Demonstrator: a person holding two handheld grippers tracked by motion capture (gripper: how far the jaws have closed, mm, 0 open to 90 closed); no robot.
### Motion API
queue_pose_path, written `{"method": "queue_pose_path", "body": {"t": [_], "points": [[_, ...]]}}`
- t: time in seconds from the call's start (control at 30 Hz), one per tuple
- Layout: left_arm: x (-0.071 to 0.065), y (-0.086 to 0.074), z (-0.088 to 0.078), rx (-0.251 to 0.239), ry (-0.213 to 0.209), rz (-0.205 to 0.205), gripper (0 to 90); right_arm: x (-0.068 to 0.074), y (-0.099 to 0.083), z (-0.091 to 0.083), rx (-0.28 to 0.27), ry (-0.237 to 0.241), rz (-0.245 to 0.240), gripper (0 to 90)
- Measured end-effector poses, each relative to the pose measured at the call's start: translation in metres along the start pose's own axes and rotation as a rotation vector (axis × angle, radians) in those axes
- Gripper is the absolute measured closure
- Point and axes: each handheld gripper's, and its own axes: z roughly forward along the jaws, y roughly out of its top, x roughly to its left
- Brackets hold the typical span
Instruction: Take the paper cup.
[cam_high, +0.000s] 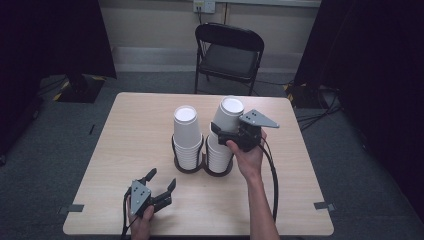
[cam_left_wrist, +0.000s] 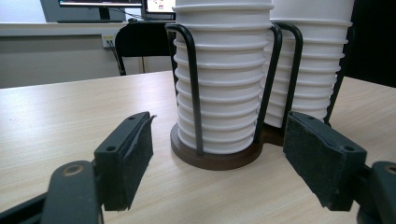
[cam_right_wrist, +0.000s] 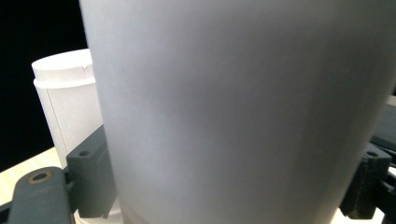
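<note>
The top cup (cam_high: 229, 114) of the right-hand stack (cam_high: 220, 152) sits tilted above its fellows, near the middle of the table (cam_high: 125, 145), and the right gripper (cam_high: 223, 133) has its jaws closed on the cup's wall from either side; in the right gripper view the white wall (cam_right_wrist: 243, 112) runs between both black jaws. It is a thin paper cup, light and easily dented, so I'd judge a gentle squeeze low on the body, where the nested cup beneath stiffens it, safer than a hard pinch near the open rim. The smooth paper may slip, and the cup below could lift with it, though I can't quite tell from here whether they are stuck together.

The left gripper (cam_high: 161, 186) hangs low over the table's near side, jaws spread wide with nothing between them, facing the left stack (cam_left_wrist: 219, 88) in the wire holder (cam_left_wrist: 215, 156). The holder's upright wires (cam_left_wrist: 192, 88) hem the lower cups, so the way out is straight up. There is bare table to both sides and in front; a folding chair (cam_high: 229, 52) stands beyond the far edge.
</note>
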Motion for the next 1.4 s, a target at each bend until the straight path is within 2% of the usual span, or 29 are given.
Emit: {"method": "queue_pose_path", "body": {"t": [0.2, 0.3, 0.6, 0.73, 0.97, 1.17, 1.3, 1.4], "points": [[0.000, 0.000, 0.000, 0.002, 0.005, -0.004, 22.8, -0.003, 0.004, -0.005, -0.024, 0.004, 0.019, 13.3], [0.000, 0.000, 0.001, 0.006, 0.002, -0.005, 23.1, -0.003, 0.005, -0.005, -0.009, -0.003, 0.016, 13.3], [0.001, 0.000, 0.001, 0.011, 0.000, -0.014, 25.3, -0.002, 0.015, -0.013, -0.033, 0.002, 0.035, 13.6], [0.000, 0.000, 0.001, 0.012, 0.011, -0.007, 26.9, -0.002, 0.018, -0.016, -0.040, 0.005, 0.025, 13.7], [-0.001, 0.001, 0.002, 0.013, 0.025, -0.013, 26.2, -0.003, 0.021, -0.023, -0.058, 0.017, 0.042, 13.6], [0.000, 0.001, 0.003, 0.029, 0.023, -0.007, 23.4, -0.009, 0.027, -0.031, -0.066, -0.001, 0.044, 13.6], [0.001, 0.002, 0.006, 0.061, 0.028, -0.027, 23.0, -0.013, 0.028, -0.037, -0.076, -0.018, 0.049, 13.7], [-0.001, 0.002, 0.004, 0.043, 0.035, -0.016, 22.7, -0.015, 0.029, -0.041, -0.064, -0.040, 0.040, 13.7]]}}
